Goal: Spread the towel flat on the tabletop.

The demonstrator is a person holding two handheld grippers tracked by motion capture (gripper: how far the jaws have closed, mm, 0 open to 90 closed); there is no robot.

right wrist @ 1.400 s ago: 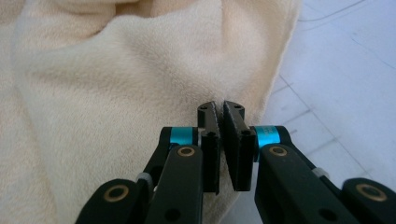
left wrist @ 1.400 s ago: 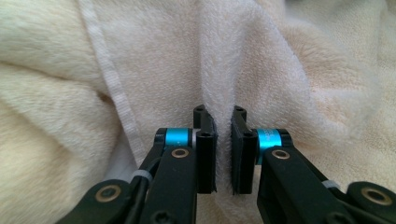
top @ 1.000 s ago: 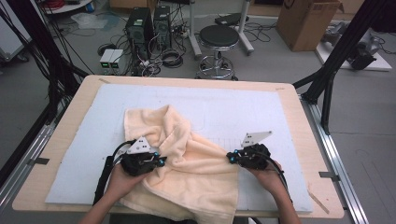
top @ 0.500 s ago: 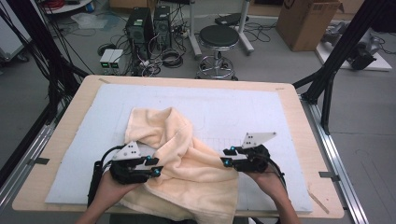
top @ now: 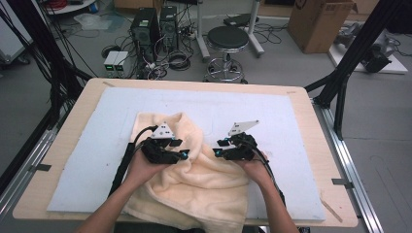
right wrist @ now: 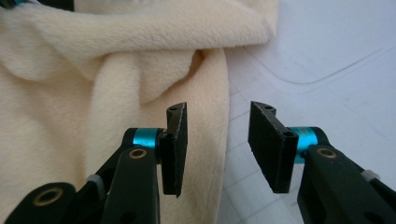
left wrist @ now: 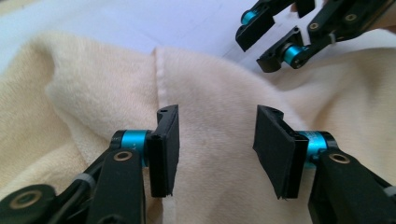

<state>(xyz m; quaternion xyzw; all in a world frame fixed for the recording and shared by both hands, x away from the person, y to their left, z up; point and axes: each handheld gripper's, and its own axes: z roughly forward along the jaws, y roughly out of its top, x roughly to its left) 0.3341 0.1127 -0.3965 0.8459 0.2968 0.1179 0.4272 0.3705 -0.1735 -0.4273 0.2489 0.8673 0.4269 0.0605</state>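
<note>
The left gripper and right gripper face each other at the centre of the high view, tips pointing inward and near each other over a cream towel. The towel lies rumpled on a white mat covering the wooden table, reaching from the middle of the frame down over the table's near edge at the bottom. The person's forearms come up from the bottom edge — a hand wrapped around each tool. A stool stands on the floor at top centre.

In the left gripper view, the left gripper has its jaws spread, having just been opening; nothing is clamped between them, and the towel lies below and beyond, a hemmed edge running down past the left jaw. The right gripper shows at upper right, jaws apart, above the towel's far edge.

In the right gripper view, the right gripper also stands apart — its jaws have just been opening — with no cloth pinched. The towel takes up the left and top of the frame, its edge falling just under the left jaw; the mat shows at right.
</note>
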